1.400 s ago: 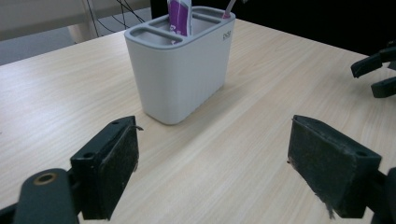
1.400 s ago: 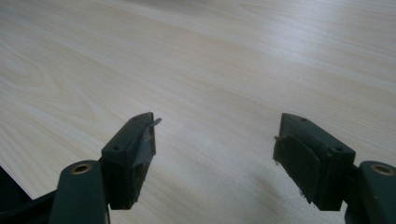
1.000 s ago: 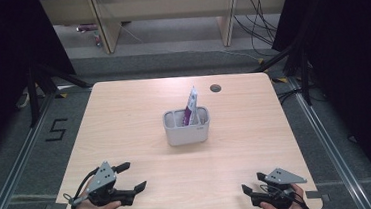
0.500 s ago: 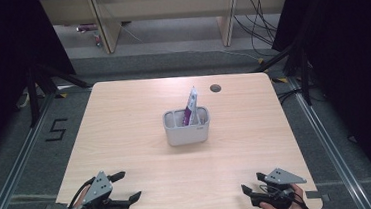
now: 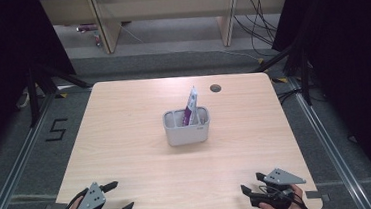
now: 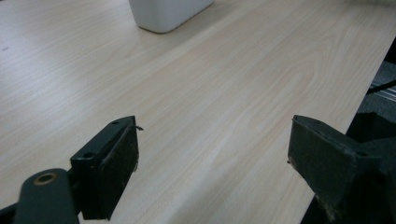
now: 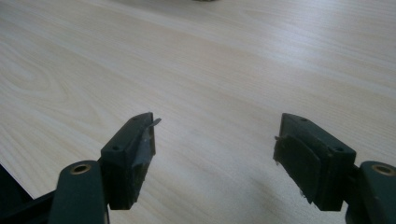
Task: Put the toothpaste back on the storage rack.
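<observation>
A light grey tub [image 5: 187, 129] stands near the middle of the wooden table [image 5: 124, 119], with a white and purple tube [image 5: 190, 107] leaning upright inside it. My left gripper [image 5: 120, 196] rests at the table's near left edge, open and empty, held by a hand. In the left gripper view its jaws [image 6: 215, 135] stand wide apart over bare wood, and the tub [image 6: 168, 11] is far ahead at the top. My right gripper [image 5: 251, 182] sits at the near right edge, open and empty. The right gripper view has its jaws [image 7: 217, 126] spread over bare table.
A small round hole [image 5: 216, 88] lies near the table's far edge. Behind the table are shelving legs [image 5: 107, 30] and loose cables [image 5: 257, 23] on the floor. Metal rails run along both sides of the table.
My left gripper has drawn back toward the table's near edge and now partly overhangs it. The right gripper has hardly moved. The tub and tube are unchanged.
</observation>
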`<state>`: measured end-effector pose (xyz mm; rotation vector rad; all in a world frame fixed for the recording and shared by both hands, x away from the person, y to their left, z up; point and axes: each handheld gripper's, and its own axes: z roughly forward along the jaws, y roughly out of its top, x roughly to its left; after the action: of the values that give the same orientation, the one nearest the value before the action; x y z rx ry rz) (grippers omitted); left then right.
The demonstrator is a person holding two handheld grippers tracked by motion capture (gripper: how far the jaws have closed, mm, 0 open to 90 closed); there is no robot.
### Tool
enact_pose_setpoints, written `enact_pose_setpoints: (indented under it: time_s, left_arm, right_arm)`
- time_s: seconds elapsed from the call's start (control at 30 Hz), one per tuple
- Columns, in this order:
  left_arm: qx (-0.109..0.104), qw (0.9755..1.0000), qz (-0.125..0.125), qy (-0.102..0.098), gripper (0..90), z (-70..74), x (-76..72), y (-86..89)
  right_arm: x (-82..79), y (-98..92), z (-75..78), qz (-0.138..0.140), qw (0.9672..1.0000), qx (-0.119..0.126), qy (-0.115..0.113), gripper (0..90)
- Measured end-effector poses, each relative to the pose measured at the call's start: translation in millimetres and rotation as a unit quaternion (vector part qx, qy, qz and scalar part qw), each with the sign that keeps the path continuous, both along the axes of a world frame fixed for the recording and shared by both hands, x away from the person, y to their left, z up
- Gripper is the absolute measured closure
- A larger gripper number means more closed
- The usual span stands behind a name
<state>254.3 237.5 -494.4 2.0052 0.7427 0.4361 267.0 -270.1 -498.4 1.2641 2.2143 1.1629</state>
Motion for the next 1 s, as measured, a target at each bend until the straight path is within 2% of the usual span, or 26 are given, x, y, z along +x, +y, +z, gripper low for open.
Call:
enact_pose_setpoints:
  time_s: [0.07, 0.1, 0.13, 0.23, 0.3, 0.37, 0.43, 0.47, 0.57, 0.6, 0.67, 0.8, 0.87, 0.97, 1.0]
  left_arm:
    - [0.015, 0.9999, 0.006, -0.001, 15.8, -3.3, -0.8, 3.8]
    - [0.014, 0.9998, 0.012, 0.001, 15.8, -4.1, -1.8, 4.5]
    - [0.012, 0.9999, 0.009, 0.002, 15.8, -5.3, -1.6, 6.2]
    - [0.018, 0.9998, 0.01, 0.006, 15.8, -6.1, -4.5, 9.9]
    - [0.01, 0.9998, 0.017, 0.002, 15.9, -6.8, -6.0, 12.2]
    - [0.014, 0.9997, 0.022, 0.001, 15.9, -7.4, -7.5, 14.2]
    - [0.027, 0.9994, 0.02, -0.003, 15.9, -8.2, -10.2, 16.2]
    - [0.028, 0.9995, 0.011, -0.011, 15.9, -8.1, -10.3, 16.6]
    - [0.027, 0.9995, 0.01, -0.012, 15.8, -9.4, -13.4, 17.3]
    - [0.036, 0.9992, 0.007, -0.015, 15.9, -9.2, -13.9, 18.4]
    - [0.041, 0.999, 0.006, -0.017, 15.9, -9.1, -16.3, 19.3]
    - [0.041, 0.999, 0.006, -0.015, 15.8, -12.4, -18.5, 21.9]
    - [0.049, 0.9988, 0.001, -0.005, 15.9, -13.7, -19.9, 22.7]
    - [0.043, 0.999, 0.003, -0.001, 15.9, -16.0, -21.3, 21.7]
    - [0.052, 0.9986, 0.005, 0.0, 15.9, -15.7, -21.5, 22.3]
  right_arm:
    - [-0.3, 0.1, 0.5, -0.005, 0.9999, -0.01, -0.007, 28.6]
    - [-0.1, 0.7, 0.6, -0.001, 0.9999, -0.007, -0.008, 28.5]
    - [-2.5, 2.5, 1.8, -0.007, 0.9999, 0.004, 0.007, 28.5]
    - [-2.0, 3.0, 1.5, -0.007, 1.0, -0.001, -0.001, 28.5]
    - [-2.2, 3.2, 1.0, -0.004, 1.0, 0.003, -0.003, 28.4]
    - [-1.0, 3.3, 0.4, -0.006, 1.0, -0.002, -0.007, 28.4]
    - [-2.0, 3.8, 1.7, -0.002, 1.0, 0.005, -0.003, 28.4]
    - [-1.6, 3.5, 1.8, 0.001, 0.9999, -0.002, -0.011, 28.4]
    - [-2.0, 3.9, 2.0, 0.001, 0.9999, -0.005, -0.014, 28.4]
    - [-2.1, 3.8, 2.1, 0.0, 0.9998, -0.013, -0.014, 28.3]
    - [-2.9, 5.5, 2.1, 0.001, 0.9999, -0.002, -0.011, 28.3]
    - [-3.0, 6.9, 2.3, 0.005, 0.9999, 0.0, -0.014, 28.2]
    - [-2.6, 6.3, 1.5, 0.005, 0.9999, -0.001, -0.015, 28.2]
    - [-2.1, 5.8, 0.6, 0.005, 0.9999, -0.004, -0.012, 28.2]
    - [-2.3, 6.0, 0.8, 0.006, 0.9999, -0.004, -0.012, 28.2]
